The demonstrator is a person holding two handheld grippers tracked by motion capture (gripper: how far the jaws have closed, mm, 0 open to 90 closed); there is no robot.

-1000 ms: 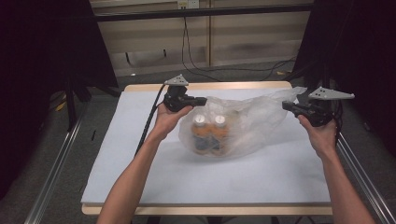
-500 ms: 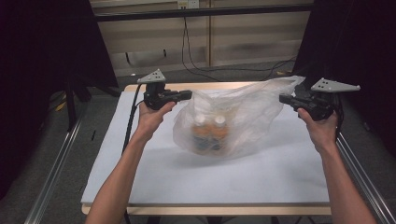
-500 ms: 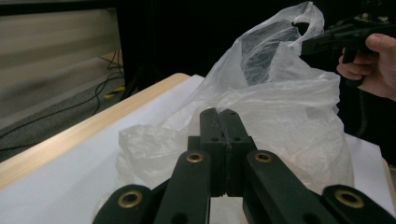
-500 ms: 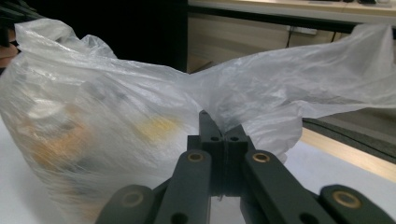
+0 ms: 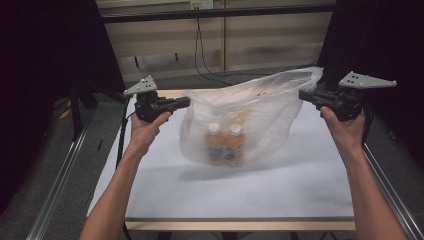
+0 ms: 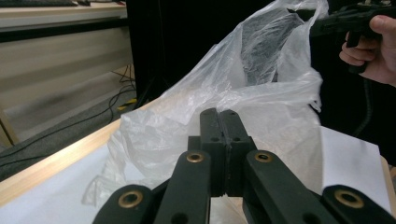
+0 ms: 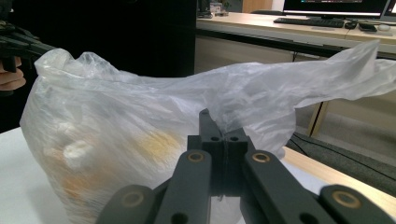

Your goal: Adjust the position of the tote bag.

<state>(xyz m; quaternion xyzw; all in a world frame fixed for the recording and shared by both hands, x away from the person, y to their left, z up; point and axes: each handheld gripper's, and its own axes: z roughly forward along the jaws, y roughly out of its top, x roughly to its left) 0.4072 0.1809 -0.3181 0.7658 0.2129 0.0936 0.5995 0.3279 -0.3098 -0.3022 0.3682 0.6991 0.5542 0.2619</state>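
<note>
The clear plastic bag (image 5: 250, 120) hung stretched between the two grippers over the white table (image 5: 165, 190), its sagging bottom low above or just touching the sheet; which of the two the high view did not settle. The left gripper (image 5: 186, 102) had its jaws pressed together on the bag's left rim, and in the left gripper view the film bunched right at the closed tips (image 6: 218, 116). The right gripper (image 5: 303, 93) was likewise clamped on the bag's right rim, a tongue of plastic trailing past its jaws in the right gripper view (image 7: 218, 122). Inside the bag, near its bottom, stood two orange bottles with white caps (image 5: 223, 142), side by side.

The main risk, as I judged it, was the thin film slipping out of one pair of jaws or tearing at the pinch, because the weight of the bottles pulled on two small pinched spots. If one side let go, the bag would swing toward the other gripper and the bottles could tip out onto the table. Pulling the rims further apart would tighten the film and raise that risk.

Compared with a second earlier, the bag had risen from lying slumped on the table, its mouth stood wider, and both grippers were higher and further out from the bag
</note>
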